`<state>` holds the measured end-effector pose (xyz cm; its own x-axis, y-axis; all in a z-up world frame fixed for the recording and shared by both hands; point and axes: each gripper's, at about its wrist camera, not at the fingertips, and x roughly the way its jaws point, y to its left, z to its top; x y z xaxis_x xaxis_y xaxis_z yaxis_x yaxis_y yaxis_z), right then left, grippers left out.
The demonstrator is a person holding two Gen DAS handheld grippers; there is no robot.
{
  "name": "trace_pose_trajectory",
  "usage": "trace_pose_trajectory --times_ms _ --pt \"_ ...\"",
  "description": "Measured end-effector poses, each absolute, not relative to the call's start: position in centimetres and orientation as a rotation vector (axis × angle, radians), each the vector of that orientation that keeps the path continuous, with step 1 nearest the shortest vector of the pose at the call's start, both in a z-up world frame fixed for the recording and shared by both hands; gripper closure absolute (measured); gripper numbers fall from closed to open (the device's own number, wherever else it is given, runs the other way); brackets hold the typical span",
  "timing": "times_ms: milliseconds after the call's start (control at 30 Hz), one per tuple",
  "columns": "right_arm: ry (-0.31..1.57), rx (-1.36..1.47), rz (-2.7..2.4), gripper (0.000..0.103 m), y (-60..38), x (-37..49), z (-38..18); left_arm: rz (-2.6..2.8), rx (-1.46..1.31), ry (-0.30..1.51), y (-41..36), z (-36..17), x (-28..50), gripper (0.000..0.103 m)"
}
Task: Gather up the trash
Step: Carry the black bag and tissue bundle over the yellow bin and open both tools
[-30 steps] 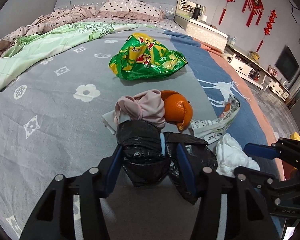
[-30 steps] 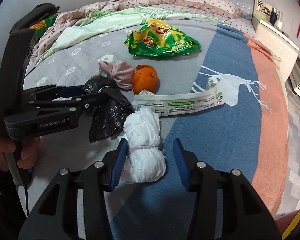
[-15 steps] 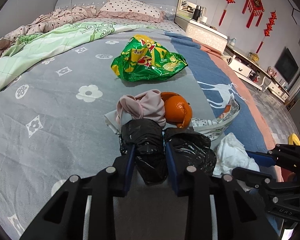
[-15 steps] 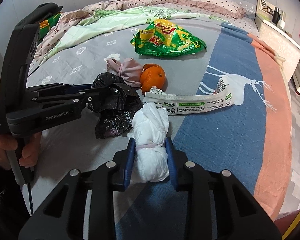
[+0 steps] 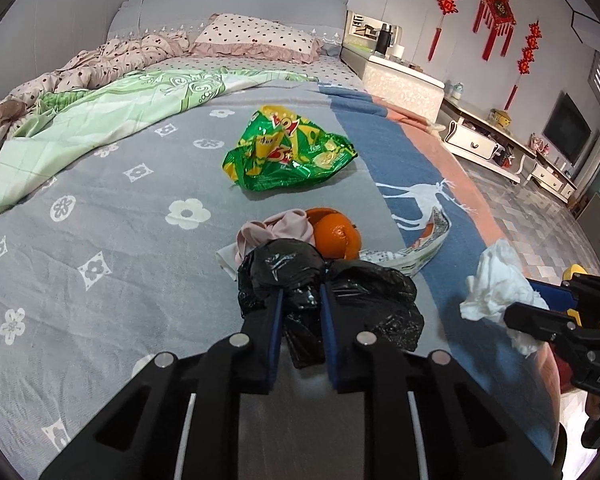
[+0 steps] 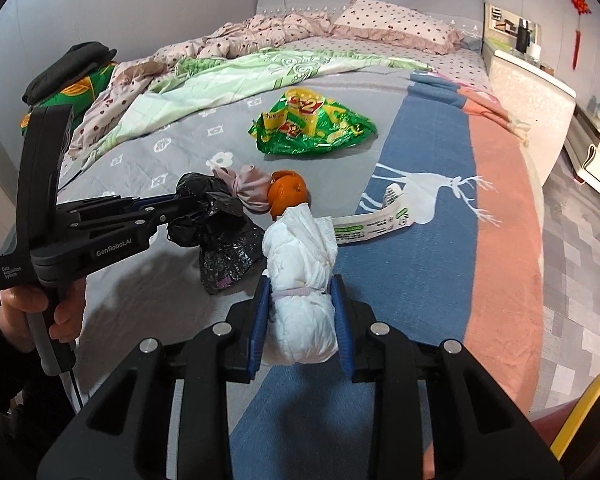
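Ahead of me spreads a wide bed (image 5: 100, 240) under a grey flowered cover with a blue and pink band along one side. A pale green quilt (image 5: 112, 108) lies rumpled toward the padded grey headboard (image 5: 236, 8), beside a dotted pillow (image 5: 256, 38). Past the bed stands a white nightstand (image 5: 404, 84). Red knot ornaments (image 5: 496, 8) hang on the pale wall, a dark television (image 5: 566, 132) sits above a low white cabinet (image 5: 476, 140), and the floor is grey tile (image 5: 540, 216).

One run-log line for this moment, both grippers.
left gripper: shut on crumpled black plastic bag | right gripper: shut on tied white tissue bundle | both lifted off grey bedspread
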<state>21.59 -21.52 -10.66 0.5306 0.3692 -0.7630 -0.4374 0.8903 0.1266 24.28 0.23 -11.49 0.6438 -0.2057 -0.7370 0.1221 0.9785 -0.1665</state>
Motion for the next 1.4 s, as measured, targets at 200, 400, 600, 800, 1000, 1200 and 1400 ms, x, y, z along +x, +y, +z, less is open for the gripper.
trace_pose_trajectory --times_ms 200,400,600,800,1000,1200,1400 --pt "0.847 -0.059 0.463 0.075 -23.0 19.7 -8.7 -0.196 -0.094 0.808 -0.1 -9.3 22.7 0.087" --pt "0.802 -0.031 0.446 0.074 -24.4 17.6 -6.4 -0.207 -0.089 0.757 -0.7 -6.6 21.1 0.087" --pt "0.749 0.002 0.415 0.074 -26.5 15.6 -4.1 -0.236 -0.074 0.702 -2.3 -3.7 19.5 0.087" --pt "0.704 0.031 0.381 0.074 -29.1 13.6 -2.0 -0.279 -0.052 0.648 -4.7 -0.9 17.9 0.087" --pt "0.653 0.067 0.331 0.074 -32.1 11.6 0.6 -0.321 -0.031 0.603 -7.3 1.5 16.5 0.087" --pt "0.604 0.103 0.278 0.074 -35.7 9.6 2.7 -0.372 -0.009 0.568 -10.5 3.6 15.5 0.087" --pt "0.570 0.137 0.217 0.074 -39.8 7.7 4.3 -0.431 0.017 0.543 -14.2 5.3 15.0 0.087"
